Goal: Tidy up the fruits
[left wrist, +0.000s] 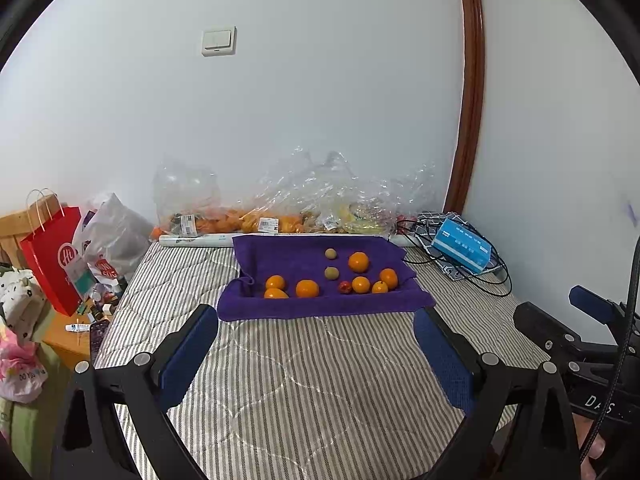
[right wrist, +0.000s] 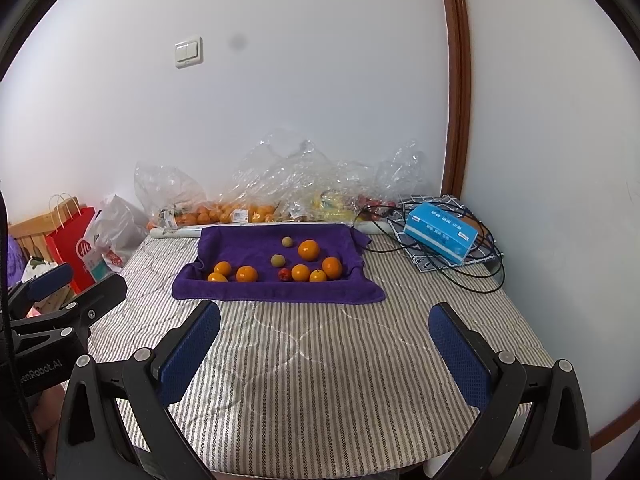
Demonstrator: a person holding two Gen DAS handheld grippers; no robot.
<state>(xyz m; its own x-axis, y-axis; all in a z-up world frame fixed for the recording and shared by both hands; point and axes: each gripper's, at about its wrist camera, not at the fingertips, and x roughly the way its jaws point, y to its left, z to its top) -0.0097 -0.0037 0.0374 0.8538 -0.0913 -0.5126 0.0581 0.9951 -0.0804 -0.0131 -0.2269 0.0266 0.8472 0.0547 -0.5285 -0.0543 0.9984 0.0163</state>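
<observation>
Hovering released, left hand-held gripper [left wrist: 316, 350] and "…enRobot.AI"-marked right hand-held gripper [right wrist: 324, 346] facing oranges [right wrist: 309, 250] on purple towel [right wrist: 240, 240].

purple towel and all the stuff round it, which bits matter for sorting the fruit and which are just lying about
For the job:
- purple towel
- oranges on it, such as the big one
- two greenish fruits
- small red fruit
- left gripper and right gripper, both open

Just lying about:
- blue tissue box
- black cables
- red paper bag
- clear plastic bags by the wall
</observation>
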